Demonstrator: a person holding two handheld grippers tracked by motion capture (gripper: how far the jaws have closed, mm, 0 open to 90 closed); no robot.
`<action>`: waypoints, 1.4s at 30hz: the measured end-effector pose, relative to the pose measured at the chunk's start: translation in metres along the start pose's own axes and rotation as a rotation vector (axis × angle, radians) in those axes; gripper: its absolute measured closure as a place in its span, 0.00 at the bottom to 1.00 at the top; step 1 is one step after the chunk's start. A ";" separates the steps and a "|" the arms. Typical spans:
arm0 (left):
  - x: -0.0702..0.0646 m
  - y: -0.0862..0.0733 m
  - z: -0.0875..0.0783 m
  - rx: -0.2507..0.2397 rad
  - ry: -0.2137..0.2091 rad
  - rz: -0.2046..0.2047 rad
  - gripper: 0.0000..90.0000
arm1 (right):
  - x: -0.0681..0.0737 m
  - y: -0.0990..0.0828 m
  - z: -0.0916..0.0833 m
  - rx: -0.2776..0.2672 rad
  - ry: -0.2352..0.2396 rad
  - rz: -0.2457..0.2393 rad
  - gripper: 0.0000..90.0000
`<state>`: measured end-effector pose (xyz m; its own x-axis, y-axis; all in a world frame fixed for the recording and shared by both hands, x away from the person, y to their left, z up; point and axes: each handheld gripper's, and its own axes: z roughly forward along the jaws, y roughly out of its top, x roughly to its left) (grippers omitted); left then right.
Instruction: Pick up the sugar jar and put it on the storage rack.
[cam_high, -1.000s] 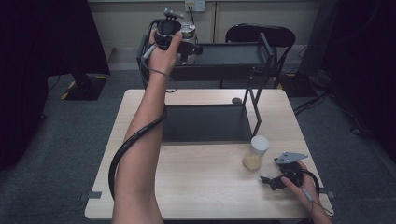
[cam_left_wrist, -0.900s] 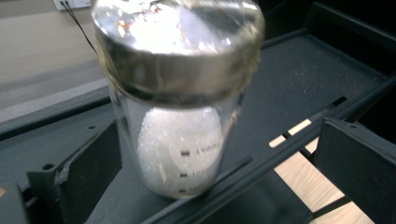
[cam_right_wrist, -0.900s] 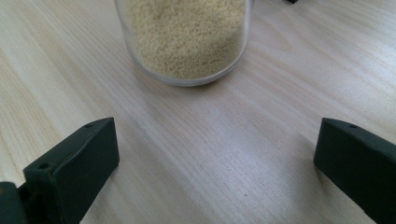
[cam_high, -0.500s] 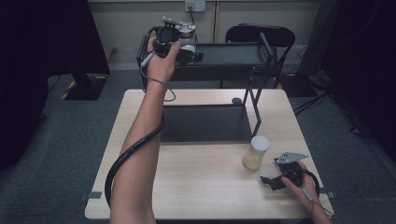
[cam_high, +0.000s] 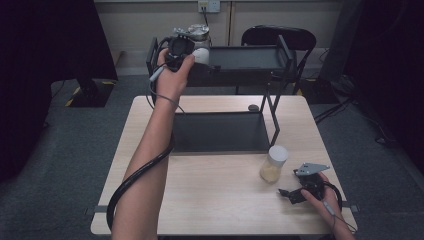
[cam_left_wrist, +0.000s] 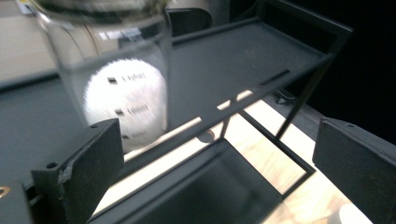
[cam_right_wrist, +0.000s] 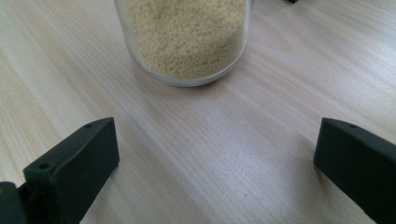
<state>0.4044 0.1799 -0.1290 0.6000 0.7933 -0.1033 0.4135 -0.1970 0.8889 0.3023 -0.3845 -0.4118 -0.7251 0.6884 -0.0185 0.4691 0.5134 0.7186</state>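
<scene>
High view: the left gripper (cam_high: 181, 47) is raised at the left end of the black rack's (cam_high: 250, 57) top shelf, beside a clear jar (cam_high: 199, 40) standing there. Left gripper view shows its jaws spread wide, gripping nothing; the jar (cam_left_wrist: 109, 65) stands just past the left jaw, with a white label whose blurred print cannot be read. Near the worktop's (cam_high: 215, 210) right front corner, the right gripper (cam_high: 300, 192) rests with jaws wide apart and empty, facing a grain-filled jar (cam_right_wrist: 184, 37) close ahead.

High view overlooks the table (cam_high: 220, 200); tool cameras sit close, sharing it.
</scene>
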 end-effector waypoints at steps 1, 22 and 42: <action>-0.001 -0.002 0.000 0.002 0.001 0.002 0.02 | 0.000 0.000 0.000 0.000 0.000 0.000 0.00; -0.001 -0.035 0.012 0.010 -0.042 0.023 0.02 | 0.000 0.000 0.000 -0.001 0.000 0.000 0.00; 0.008 -0.079 0.022 0.033 -0.042 0.000 0.02 | 0.000 0.000 0.000 -0.001 0.000 0.000 0.00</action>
<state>0.3920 0.1893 -0.2098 0.6281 0.7685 -0.1223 0.4354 -0.2167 0.8738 0.3022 -0.3844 -0.4119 -0.7248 0.6887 -0.0186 0.4688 0.5127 0.7193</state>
